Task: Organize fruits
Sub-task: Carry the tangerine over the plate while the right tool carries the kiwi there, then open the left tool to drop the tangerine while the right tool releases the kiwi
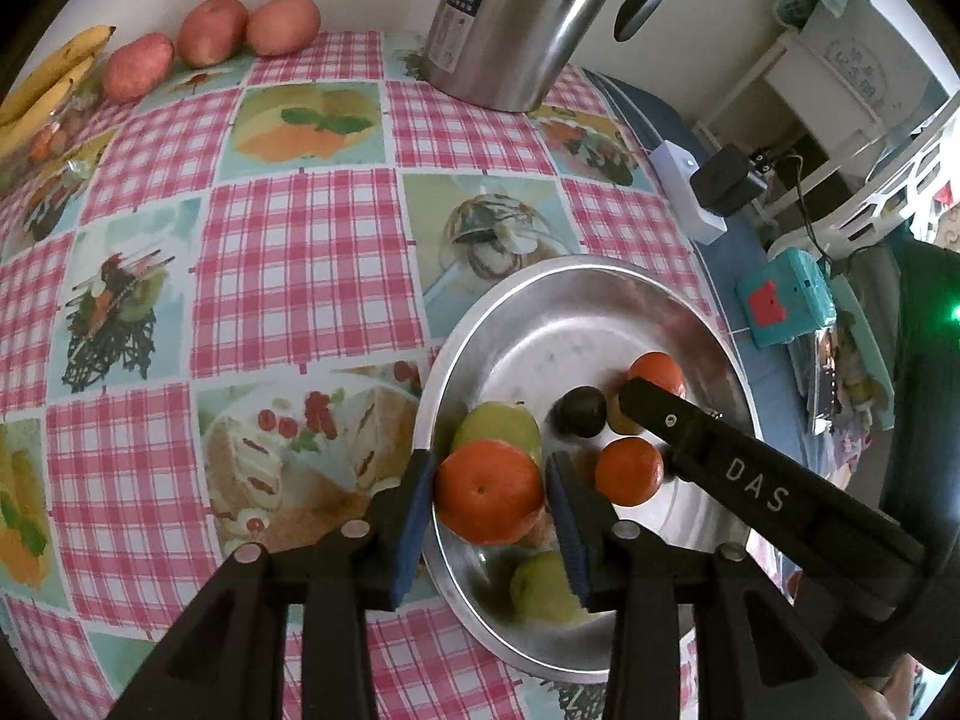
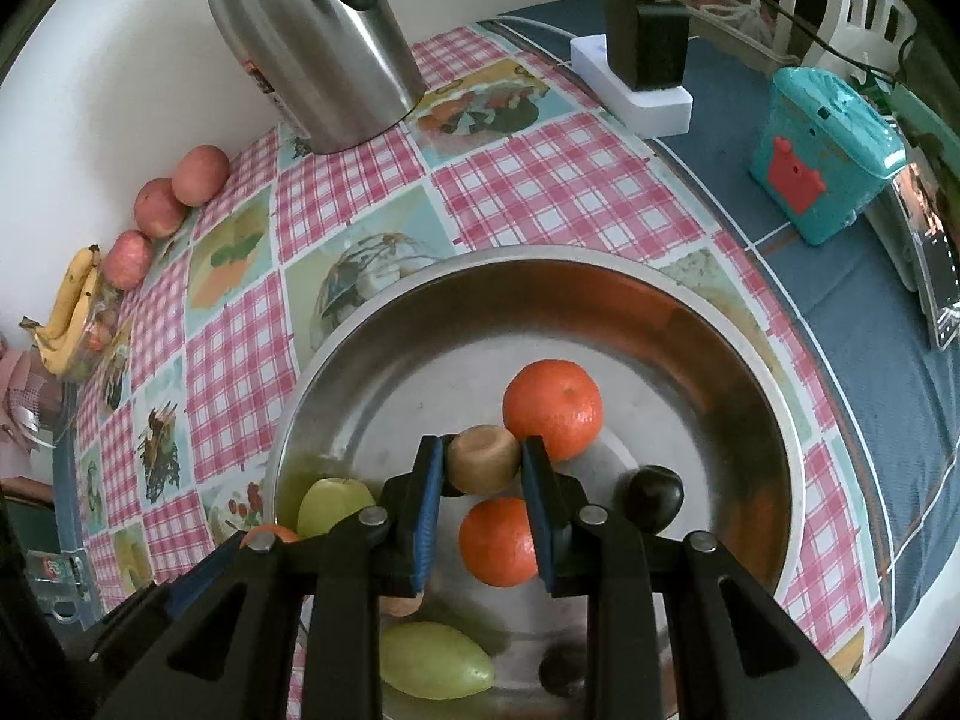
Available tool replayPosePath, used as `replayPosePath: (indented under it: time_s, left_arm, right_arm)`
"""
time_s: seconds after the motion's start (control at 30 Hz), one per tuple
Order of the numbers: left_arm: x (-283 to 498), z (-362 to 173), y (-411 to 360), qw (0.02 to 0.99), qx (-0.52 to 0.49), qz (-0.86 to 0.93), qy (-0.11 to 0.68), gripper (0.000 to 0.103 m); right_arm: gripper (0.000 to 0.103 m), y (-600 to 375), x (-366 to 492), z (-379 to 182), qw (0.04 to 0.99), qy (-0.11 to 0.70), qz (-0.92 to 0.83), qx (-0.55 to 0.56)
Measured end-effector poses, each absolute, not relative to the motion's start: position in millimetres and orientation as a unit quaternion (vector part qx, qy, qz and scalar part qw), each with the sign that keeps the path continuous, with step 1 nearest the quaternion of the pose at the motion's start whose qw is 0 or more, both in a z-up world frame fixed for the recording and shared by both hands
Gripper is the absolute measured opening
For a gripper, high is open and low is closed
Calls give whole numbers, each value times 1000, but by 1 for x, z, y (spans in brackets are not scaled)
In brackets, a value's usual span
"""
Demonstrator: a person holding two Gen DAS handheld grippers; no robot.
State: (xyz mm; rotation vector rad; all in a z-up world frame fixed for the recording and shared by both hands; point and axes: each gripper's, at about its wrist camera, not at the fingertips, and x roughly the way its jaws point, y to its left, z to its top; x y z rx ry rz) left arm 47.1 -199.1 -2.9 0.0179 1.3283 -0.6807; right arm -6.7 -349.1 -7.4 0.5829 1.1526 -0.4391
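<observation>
A wide steel bowl [image 1: 480,330] [image 2: 336,372] sits on the checked tablecloth and holds the fruit. My left gripper [image 1: 489,459] stands over its near-left rim, open, with a large orange [image 1: 489,498] between the blue pads and a thin gap on the right side. A green fruit [image 1: 498,426] lies just behind the orange. My right gripper [image 2: 482,447] is shut on a small brown fruit [image 2: 483,462] above the bowl's middle. Below it lie two oranges [image 2: 552,408] [image 2: 498,540], a dark plum [image 2: 651,498] and two green fruits [image 2: 333,504] [image 2: 432,660].
A steel kettle [image 1: 516,24] [image 2: 312,42] stands at the back. Three red apples [image 1: 210,30] and bananas [image 1: 48,90] lie along the wall at far left. Right of the cloth are a white power strip with a black charger [image 2: 642,60] and a teal box [image 2: 822,162].
</observation>
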Motion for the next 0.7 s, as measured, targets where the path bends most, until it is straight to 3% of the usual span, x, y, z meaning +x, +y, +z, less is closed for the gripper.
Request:
replayPosePath:
  time_s: [0.43, 0.63, 0.7]
  left_arm:
    - [46, 3, -171, 751, -7, -271, 602, 63]
    - [55, -3, -133, 788, 23, -178, 589, 87]
    - [57, -5, -120, 794, 21, -160, 586, 99]
  right_arm:
    - [31, -341, -22, 10, 796, 513, -198, 253]
    - [31, -325, -31, 16, 806, 511, -185, 234]
    - [38, -317, -33, 17, 809, 513, -176, 228]
